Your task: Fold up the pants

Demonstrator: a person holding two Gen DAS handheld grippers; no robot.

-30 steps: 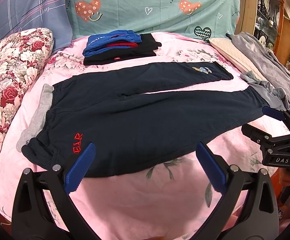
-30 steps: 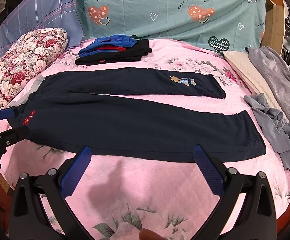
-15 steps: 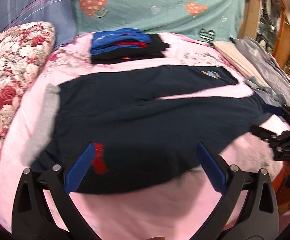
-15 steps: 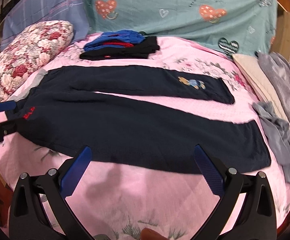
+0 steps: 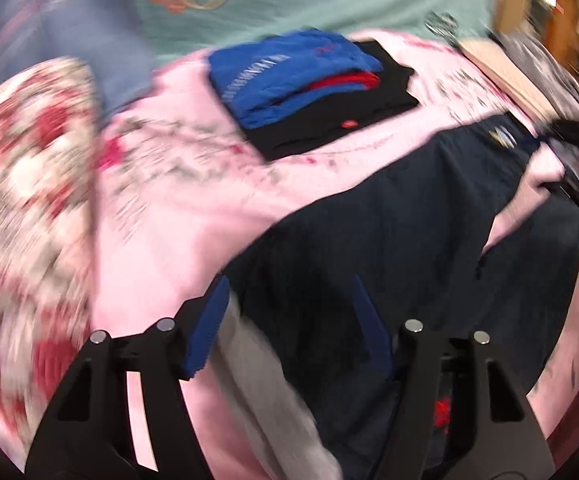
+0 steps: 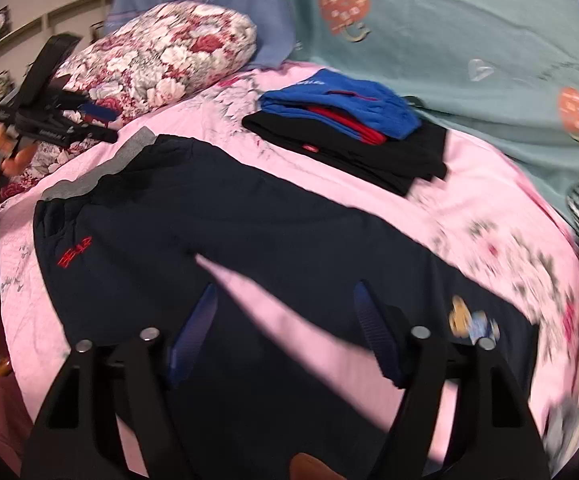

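Observation:
Dark navy pants [image 6: 249, 240] lie spread flat on the pink bedspread [image 6: 469, 200], legs apart, with a grey waistband [image 6: 101, 172] at the left and red lettering [image 6: 74, 258] near the hip. My left gripper [image 5: 289, 320] is open above the waistband corner [image 5: 265, 376] of the pants [image 5: 409, 240]; it also shows in the right wrist view [image 6: 97, 122], held over the floral pillow. My right gripper [image 6: 285, 328] is open over the pants legs, above the pink gap between them. A bear patch [image 6: 473, 320] marks the far leg.
A folded stack of blue, red and black clothes [image 6: 349, 128] lies behind the pants, also in the left wrist view [image 5: 309, 88]. A floral pillow [image 6: 169, 60] lies at the left, teal and blue sheets [image 6: 449, 20] behind. Both views are motion-blurred.
Both grippers have moved forward over the bed. The left swung to the waistband end, the right to the legs. Both stay open and empty.

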